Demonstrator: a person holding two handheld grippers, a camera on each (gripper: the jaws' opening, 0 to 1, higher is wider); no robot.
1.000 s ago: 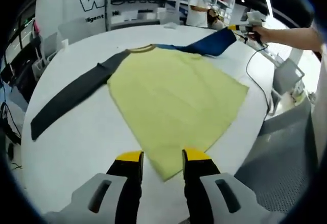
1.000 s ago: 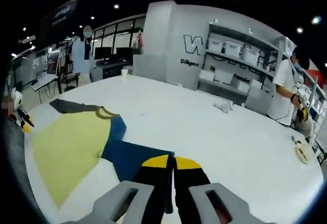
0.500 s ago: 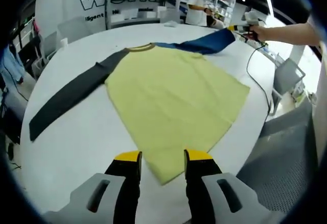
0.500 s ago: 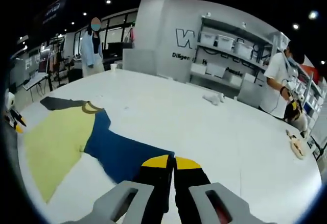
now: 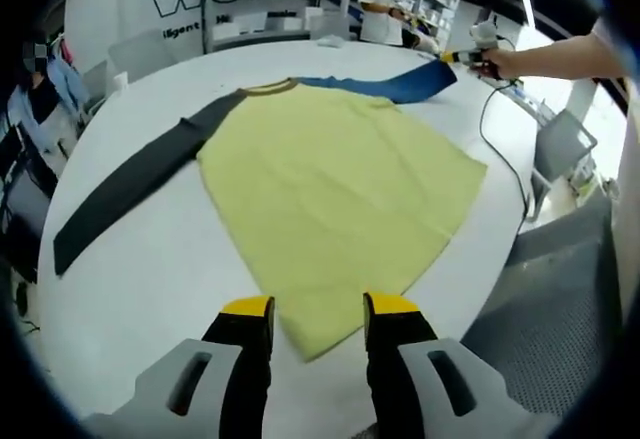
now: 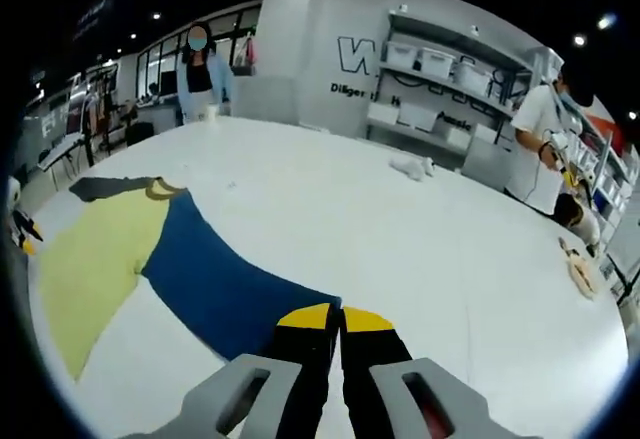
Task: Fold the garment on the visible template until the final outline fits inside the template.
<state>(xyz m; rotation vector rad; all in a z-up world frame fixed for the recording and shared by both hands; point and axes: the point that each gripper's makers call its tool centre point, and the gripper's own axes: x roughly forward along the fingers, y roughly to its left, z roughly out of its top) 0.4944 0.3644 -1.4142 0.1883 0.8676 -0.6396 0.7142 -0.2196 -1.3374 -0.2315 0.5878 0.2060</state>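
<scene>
A large white "W" (image 6: 352,55) is seen on the grey wall (image 6: 300,49) at upper centre of the right gripper view. Smaller lettering beneath it is cut off and cannot be read with certainty.

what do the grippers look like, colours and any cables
Each gripper has two black jaws capped with yellow tips, rising from a light grey body with dark slots: the left gripper and the right gripper match. In the left gripper view, the right gripper shows yellow and grey parts, and a thin black cable trails from it across the white table.

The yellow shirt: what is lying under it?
Around the yellow shirt there is bare white table. Whatever lies beneath its body, such as a template, is covered and cannot be seen.
</scene>
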